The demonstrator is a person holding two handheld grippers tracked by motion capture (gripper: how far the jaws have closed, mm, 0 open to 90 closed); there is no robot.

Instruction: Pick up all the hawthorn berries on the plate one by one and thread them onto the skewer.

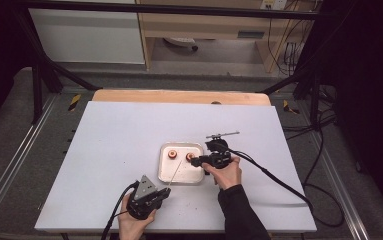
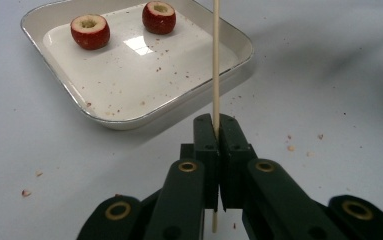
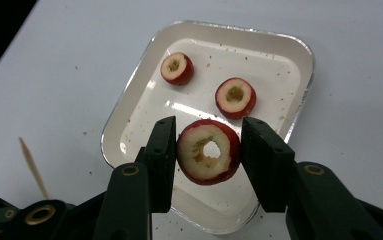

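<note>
A white tray (image 1: 191, 176) lies mid-table and holds two cored red fruits (image 3: 177, 68) (image 3: 235, 97). My right gripper (image 3: 208, 145) is shut on a third cored red fruit (image 3: 209, 151), which hangs above the tray's (image 3: 274, 65) near part with its hole facing the camera. In the high view the right gripper (image 1: 195, 161) reaches in over the tray's right edge. My left gripper (image 2: 218, 125) is shut on a thin wooden skewer (image 2: 215, 65), which points up and away past the tray's (image 2: 129, 120) corner. In the high view the left gripper (image 1: 164, 192) sits in front of the tray, and the skewer (image 1: 175, 172) slants over it.
A small metal tool (image 1: 222, 135) lies just beyond the right hand. The right gripper's cable (image 1: 279, 180) trails off to the right. Red crumbs (image 2: 26, 192) dot the white tabletop near the tray. A wooden board edge (image 1: 179, 96) runs along the far side.
</note>
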